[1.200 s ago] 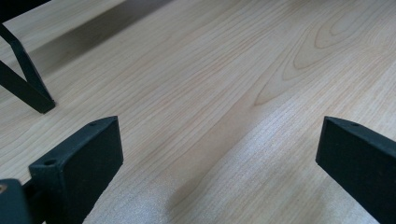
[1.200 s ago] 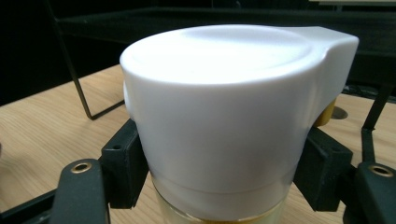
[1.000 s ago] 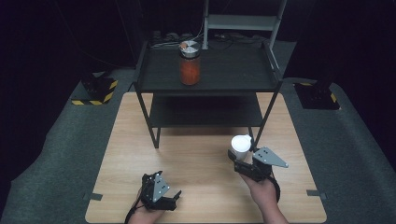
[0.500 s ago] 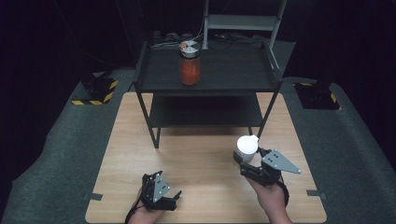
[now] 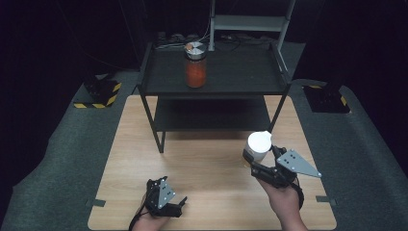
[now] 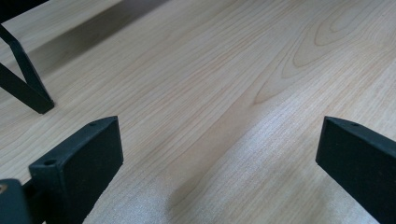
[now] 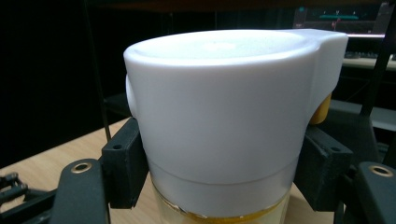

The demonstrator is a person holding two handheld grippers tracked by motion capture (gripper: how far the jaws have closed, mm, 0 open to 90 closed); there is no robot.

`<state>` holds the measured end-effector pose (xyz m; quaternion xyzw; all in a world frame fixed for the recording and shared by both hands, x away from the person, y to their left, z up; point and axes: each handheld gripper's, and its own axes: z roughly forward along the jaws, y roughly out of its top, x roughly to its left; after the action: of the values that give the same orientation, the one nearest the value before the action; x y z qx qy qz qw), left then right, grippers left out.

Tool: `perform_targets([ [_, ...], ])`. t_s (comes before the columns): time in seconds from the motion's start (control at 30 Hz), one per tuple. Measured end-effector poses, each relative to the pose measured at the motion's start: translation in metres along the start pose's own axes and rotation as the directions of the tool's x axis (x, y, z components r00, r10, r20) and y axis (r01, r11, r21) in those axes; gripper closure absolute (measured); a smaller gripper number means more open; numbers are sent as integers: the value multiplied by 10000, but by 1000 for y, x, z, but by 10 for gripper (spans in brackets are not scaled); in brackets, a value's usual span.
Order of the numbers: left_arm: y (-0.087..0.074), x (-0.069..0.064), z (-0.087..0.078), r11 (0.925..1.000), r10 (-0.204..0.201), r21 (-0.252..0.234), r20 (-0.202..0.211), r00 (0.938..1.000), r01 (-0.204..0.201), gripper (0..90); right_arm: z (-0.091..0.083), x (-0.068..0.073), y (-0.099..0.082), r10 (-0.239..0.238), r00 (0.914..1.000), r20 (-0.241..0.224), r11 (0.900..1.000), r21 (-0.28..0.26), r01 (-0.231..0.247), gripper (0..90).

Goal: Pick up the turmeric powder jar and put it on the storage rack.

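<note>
At the lower left of the high view, your left gripper (image 5: 179,206) is resting low over the wooden table (image 5: 207,163), jaws spread wide with nothing between them. Moving right, the black shelf unit (image 5: 214,79) is carrying an orange-filled jar (image 5: 195,65) on its top tier, upper centre. At lower right, your right gripper (image 5: 250,161) is clamping the white-lidded jar (image 5: 258,147) just below its cap, clear of the tabletop. Judging by this, the pickup is done; placing it, probably on the shelf, is left. No readable writing is showing anywhere.
</note>
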<state>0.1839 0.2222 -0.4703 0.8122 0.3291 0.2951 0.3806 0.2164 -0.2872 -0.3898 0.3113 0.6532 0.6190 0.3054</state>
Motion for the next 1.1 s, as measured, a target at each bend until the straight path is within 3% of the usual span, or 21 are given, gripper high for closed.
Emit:
perform_targets([
  [0.7,-1,1,-1,10000,37,-49,47,10000,-36,9,12,6,54,-585,9982,95,9956,-726,591,291],
  [1.1,-1,2,-1,10000,38,-71,68,10000,-37,9,22,1,81,-438,9990,118,9951,-879,447,291],
])
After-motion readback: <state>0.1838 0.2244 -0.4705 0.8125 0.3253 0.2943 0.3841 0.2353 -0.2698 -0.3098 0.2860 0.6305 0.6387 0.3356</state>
